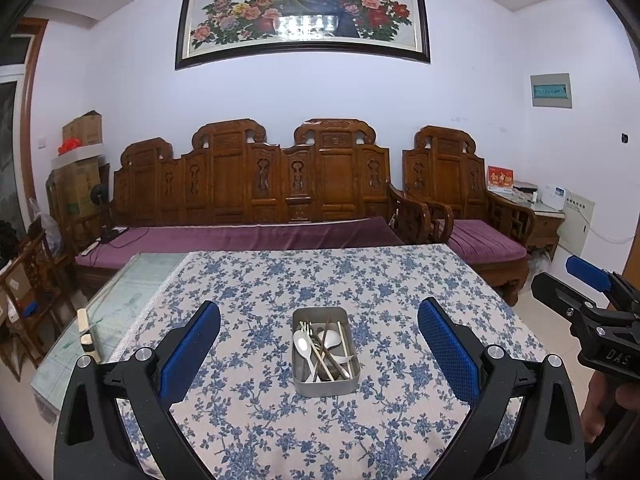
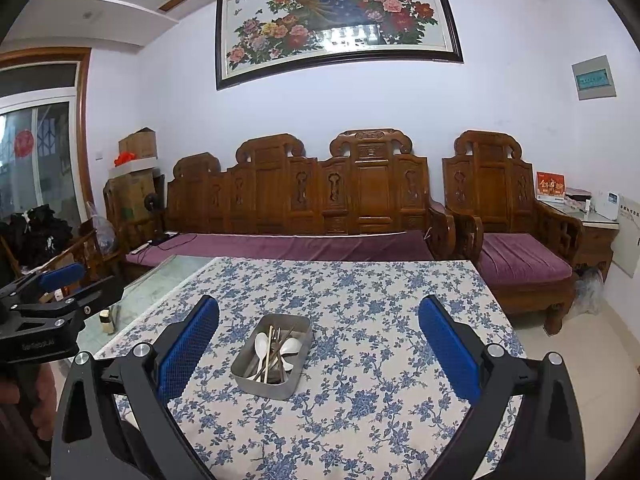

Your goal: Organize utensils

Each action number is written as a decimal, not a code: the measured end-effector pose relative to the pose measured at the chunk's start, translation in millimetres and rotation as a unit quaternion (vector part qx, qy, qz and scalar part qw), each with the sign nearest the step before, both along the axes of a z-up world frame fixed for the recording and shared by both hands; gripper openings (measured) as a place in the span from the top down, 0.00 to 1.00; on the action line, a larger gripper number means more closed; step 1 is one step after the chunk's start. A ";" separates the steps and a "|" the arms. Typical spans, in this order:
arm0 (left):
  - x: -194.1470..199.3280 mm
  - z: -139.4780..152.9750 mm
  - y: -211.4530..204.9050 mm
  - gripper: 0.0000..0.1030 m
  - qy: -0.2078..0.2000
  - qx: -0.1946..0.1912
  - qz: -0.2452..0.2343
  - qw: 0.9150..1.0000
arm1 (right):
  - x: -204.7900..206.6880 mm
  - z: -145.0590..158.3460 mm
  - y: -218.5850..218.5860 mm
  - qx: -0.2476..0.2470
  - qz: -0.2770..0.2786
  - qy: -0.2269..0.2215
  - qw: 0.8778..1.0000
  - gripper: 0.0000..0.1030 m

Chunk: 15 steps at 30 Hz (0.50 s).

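A rectangular metal tin [image 1: 325,387] [image 2: 256,383] sits on the table covered by a blue floral cloth [image 1: 280,280] [image 2: 360,288]. Inside lie white spoons [image 1: 302,343] [image 2: 261,345], pale chopsticks [image 1: 343,342] [image 2: 267,356] and darker utensils, all jumbled. My left gripper [image 1: 319,322] hovers open above the near side of the table, the tin between and beyond its blue pads. My right gripper [image 2: 319,320] is also open and holds nothing, with the tin ahead and slightly left. Each gripper appears at the edge of the other's view, held by a hand.
A bare glass strip of the table [image 1: 120,304] lies left of the cloth, with a small jar-like object [image 1: 86,340] [image 2: 106,320] on it. A carved wooden sofa [image 1: 256,184] and armchair [image 1: 464,192] with purple cushions stand behind the table. Boxes are stacked at far left.
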<state>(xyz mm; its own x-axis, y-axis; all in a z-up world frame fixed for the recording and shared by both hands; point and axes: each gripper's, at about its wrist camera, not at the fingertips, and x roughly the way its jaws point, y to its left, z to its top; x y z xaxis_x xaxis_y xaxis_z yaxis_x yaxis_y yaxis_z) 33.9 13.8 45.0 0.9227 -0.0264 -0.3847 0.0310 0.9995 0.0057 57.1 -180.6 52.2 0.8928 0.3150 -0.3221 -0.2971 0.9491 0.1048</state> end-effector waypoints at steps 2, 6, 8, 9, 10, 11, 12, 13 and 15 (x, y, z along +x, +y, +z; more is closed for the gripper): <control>0.3 0.6 -0.4 0.07 0.000 0.000 -0.001 1.000 | -0.5 -0.2 1.1 0.000 0.000 0.000 1.000 0.02; -0.9 1.2 0.8 0.07 -0.002 -0.002 -0.001 1.000 | -0.2 0.1 2.1 0.000 0.000 0.000 1.000 0.02; -1.7 1.9 1.5 0.07 -0.003 -0.003 -0.001 1.000 | -0.1 0.1 1.9 0.000 0.000 0.001 1.000 0.02; -1.6 2.2 1.4 0.07 -0.004 -0.003 -0.001 1.000 | -0.3 0.0 2.1 0.000 0.000 0.001 1.000 0.02; -2.0 2.5 1.5 0.07 -0.005 -0.003 -0.002 1.000 | -0.5 0.0 2.5 0.000 0.000 0.001 1.000 0.02; -2.2 2.4 1.5 0.07 -0.005 -0.003 -0.002 1.000 | 0.0 0.0 2.4 0.000 0.000 0.001 1.000 0.02; -2.3 2.9 1.6 0.07 -0.005 -0.003 -0.002 1.000 | -0.2 0.0 2.6 0.000 0.000 0.001 1.000 0.02; -2.4 3.2 1.6 0.07 -0.006 -0.002 -0.003 1.000 | -0.2 -0.1 2.9 0.000 0.000 0.001 1.000 0.02; -2.9 3.7 1.4 0.07 -0.006 -0.002 -0.004 1.000 | -0.4 -0.1 3.1 0.000 0.000 0.001 1.000 0.02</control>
<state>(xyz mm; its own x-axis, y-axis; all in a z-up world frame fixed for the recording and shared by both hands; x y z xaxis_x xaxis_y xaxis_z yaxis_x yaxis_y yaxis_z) 31.0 15.2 48.7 0.9272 -0.0345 -0.3731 0.0380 0.9993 0.0020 56.7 -177.5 52.1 0.8920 0.3148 -0.3243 -0.2963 0.9492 0.1064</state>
